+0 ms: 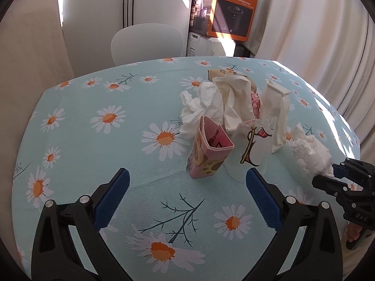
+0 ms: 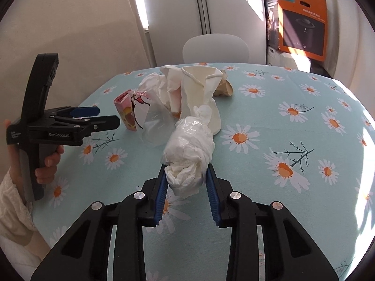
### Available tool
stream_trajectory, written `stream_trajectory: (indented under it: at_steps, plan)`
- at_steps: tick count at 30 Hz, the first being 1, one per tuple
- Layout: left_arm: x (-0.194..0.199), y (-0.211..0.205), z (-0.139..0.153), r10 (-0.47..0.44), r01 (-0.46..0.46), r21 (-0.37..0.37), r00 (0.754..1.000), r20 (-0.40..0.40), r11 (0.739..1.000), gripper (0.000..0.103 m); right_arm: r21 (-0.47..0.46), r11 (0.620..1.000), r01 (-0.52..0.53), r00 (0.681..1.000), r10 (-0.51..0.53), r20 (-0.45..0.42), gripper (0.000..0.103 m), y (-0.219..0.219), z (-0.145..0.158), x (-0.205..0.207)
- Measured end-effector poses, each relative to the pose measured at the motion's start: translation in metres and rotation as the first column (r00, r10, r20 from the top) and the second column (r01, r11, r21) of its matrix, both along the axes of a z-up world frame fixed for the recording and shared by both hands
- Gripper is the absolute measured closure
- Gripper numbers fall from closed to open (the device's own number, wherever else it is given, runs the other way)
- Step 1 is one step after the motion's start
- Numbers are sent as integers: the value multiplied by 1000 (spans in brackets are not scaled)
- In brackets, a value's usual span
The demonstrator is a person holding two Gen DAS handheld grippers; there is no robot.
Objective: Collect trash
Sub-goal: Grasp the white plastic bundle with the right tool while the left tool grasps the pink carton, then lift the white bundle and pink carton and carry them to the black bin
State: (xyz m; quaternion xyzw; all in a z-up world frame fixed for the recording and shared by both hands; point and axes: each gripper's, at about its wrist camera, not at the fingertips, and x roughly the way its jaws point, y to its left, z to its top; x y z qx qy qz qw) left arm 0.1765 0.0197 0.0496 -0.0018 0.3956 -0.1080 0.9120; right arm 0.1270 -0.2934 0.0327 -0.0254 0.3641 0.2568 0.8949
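Observation:
A pile of trash lies on the daisy-print table (image 1: 93, 154): a pink snack carton (image 1: 208, 154) standing open, a clear printed plastic bag (image 1: 250, 149), crumpled white tissues (image 1: 199, 107) and cream paper bags (image 1: 234, 98). My left gripper (image 1: 187, 187) is open and empty, just short of the carton. My right gripper (image 2: 186, 178) is shut on a white tissue wad wrapped in clear plastic (image 2: 189, 149), which rests on the table; the wad also shows in the left wrist view (image 1: 311, 154). The left gripper (image 2: 103, 116) shows open in the right wrist view, beside the carton (image 2: 125, 112).
A white chair (image 1: 147, 42) stands behind the table's far edge. An orange Philips box (image 1: 234, 11) sits on stacked items at the back right. Curtains (image 1: 316, 35) hang to the right. A brown paper bag (image 2: 225, 86) lies behind the pile.

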Motion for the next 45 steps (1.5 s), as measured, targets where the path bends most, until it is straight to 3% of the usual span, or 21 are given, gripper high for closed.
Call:
stream_trajectory:
  at_steps: [4,5,7,8,9,13,19,23,27,35,45]
  plan:
    - [10,-5,0,20,-20,23,1000,4,1000,10,-3,999,35,999,-35,3,73,-9,-1,-3]
    - [12,-6,-1,24,-24,36,1000,8,999,17,-1,999,41,999,-41,4,73,-11,-1,-3]
    - [16,-7,-3,24,-24,40,1000,-9,999,44,-1,999,53,999,-53,4,73,-15,-3,-4]
    - [19,-5,-6,19,-18,16,999,-38,1000,70,-4,998,57,998,-57,3,73,-17,-3,-4]
    - [21,-3,-7,19,-20,-15,998,-56,1000,76,-7,998,60,998,-60,0,73,-18,-4,-4]
    - [20,4,-8,18,-22,-66,998,-60,998,76,-36,996,78,997,-78,-3,73,-19,-7,-5]
    - [11,7,-8,20,-22,-28,998,-52,999,76,-19,997,77,997,-78,-11,73,-18,-6,-8]
    - [4,10,-6,8,-11,-47,999,-52,999,76,6,998,65,998,-65,-19,73,-17,-3,-11]
    - [-7,10,-3,9,-10,-21,1000,-27,1000,76,40,998,40,999,-39,-32,73,-15,1,-18]
    - [-30,3,-5,9,-9,83,1000,-1,996,76,-24,997,68,998,-68,-3,73,-7,6,-30]
    - [-49,-30,1,-100,97,120,995,17,988,76,-49,990,131,991,-130,12,73,-18,11,-45]
